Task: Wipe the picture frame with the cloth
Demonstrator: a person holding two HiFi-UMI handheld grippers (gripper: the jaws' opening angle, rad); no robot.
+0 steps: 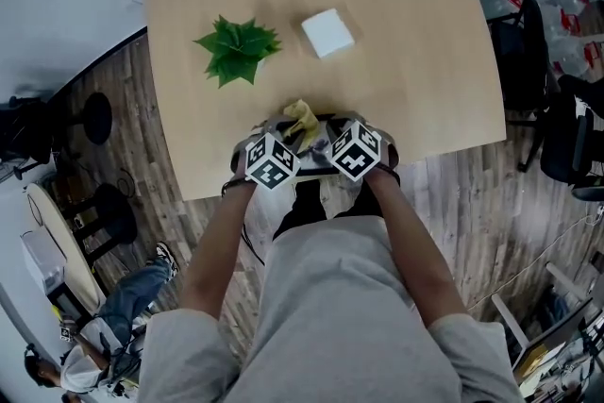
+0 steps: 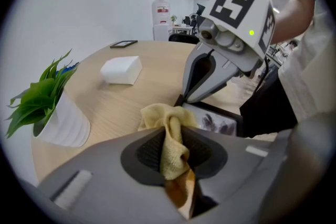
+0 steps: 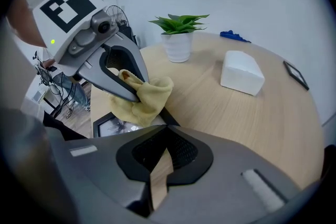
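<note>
Left gripper view: left gripper point(image 2: 173, 147) clamps the yellow cloth point(image 2: 165, 118) against the picture frame point(image 2: 215, 122), whose corner the right gripper point(image 2: 184, 98) pinches.

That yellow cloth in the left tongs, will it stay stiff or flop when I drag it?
Probably floppy: the cloth folds and droops from the left tongs. Likely light, since it bunches loosely. Its fuzzy weave should resist slipping.

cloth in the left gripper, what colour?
Pale yellow cloth, best seen in the left gripper view.
</note>
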